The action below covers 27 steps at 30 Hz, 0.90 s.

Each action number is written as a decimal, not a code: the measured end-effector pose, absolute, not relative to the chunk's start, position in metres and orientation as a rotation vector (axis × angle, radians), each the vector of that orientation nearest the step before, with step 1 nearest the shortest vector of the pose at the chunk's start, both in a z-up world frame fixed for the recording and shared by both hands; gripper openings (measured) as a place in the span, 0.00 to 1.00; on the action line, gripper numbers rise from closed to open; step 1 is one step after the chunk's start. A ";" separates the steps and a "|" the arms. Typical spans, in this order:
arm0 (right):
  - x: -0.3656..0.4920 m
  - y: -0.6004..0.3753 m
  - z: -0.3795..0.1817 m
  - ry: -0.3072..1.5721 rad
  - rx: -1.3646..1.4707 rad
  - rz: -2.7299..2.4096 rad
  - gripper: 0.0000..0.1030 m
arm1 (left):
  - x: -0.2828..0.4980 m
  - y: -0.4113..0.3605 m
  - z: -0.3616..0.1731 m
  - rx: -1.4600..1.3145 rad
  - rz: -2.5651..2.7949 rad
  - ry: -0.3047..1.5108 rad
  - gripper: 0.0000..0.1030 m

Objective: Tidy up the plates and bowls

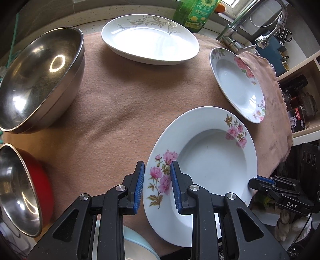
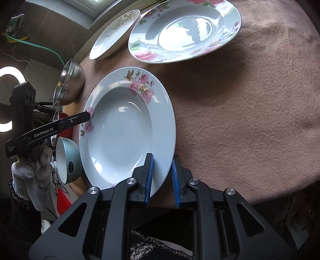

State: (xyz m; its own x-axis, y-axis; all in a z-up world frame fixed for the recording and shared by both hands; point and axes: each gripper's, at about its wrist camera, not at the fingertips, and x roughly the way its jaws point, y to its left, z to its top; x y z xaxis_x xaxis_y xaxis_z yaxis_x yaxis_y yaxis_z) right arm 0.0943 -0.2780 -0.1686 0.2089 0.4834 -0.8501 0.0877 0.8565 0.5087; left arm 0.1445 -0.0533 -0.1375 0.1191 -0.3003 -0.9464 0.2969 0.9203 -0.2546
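A white deep plate with pink flowers (image 1: 208,152) (image 2: 124,128) lies on the brown cloth. My left gripper (image 1: 157,170) is open, its fingers straddling the plate's near-left rim. My right gripper (image 2: 162,162) is open, its fingers straddling the opposite rim; it shows in the left wrist view (image 1: 260,181) at the plate's right edge. A second pink-flowered plate (image 1: 236,84) (image 2: 186,30) and a white oval plate with grey leaves (image 1: 150,44) (image 2: 114,34) lie farther back.
A large steel bowl (image 1: 40,80) (image 2: 69,86) stands at the left. A red-sided steel bowl (image 1: 22,190) and a pale blue bowl (image 2: 68,162) sit near the front edge. A green bottle (image 1: 196,14) and a tap (image 1: 240,30) stand behind. Shelves (image 1: 300,90) stand at the right.
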 end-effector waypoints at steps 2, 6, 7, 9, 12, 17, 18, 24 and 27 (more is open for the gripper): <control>0.094 -0.278 -0.169 1.347 0.511 0.292 0.18 | 0.144 -0.054 -0.138 -0.001 -0.438 1.384 0.24; 0.092 -0.278 -0.169 1.349 0.508 0.292 0.18 | 0.143 -0.055 -0.138 0.003 -0.441 1.384 0.24; 0.091 -0.278 -0.169 1.349 0.508 0.291 0.18 | 0.143 -0.056 -0.138 0.003 -0.441 1.384 0.24; 0.091 -0.279 -0.169 1.348 0.510 0.291 0.18 | 0.142 -0.057 -0.138 0.003 -0.442 1.385 0.24; 0.091 -0.278 -0.169 1.349 0.503 0.291 0.18 | 0.142 -0.058 -0.138 0.003 -0.441 1.382 0.24; 0.090 -0.277 -0.170 1.347 0.494 0.295 0.19 | 0.140 -0.056 -0.138 -0.003 -0.435 1.379 0.24; 0.090 -0.278 -0.169 1.347 0.490 0.294 0.19 | 0.140 -0.055 -0.138 -0.004 -0.433 1.379 0.24; 0.089 -0.281 -0.162 1.325 0.452 0.277 0.20 | 0.136 -0.050 -0.134 -0.016 -0.419 1.370 0.24; 0.088 -0.286 -0.155 1.310 0.435 0.273 0.34 | 0.135 -0.045 -0.127 -0.039 -0.408 1.352 0.24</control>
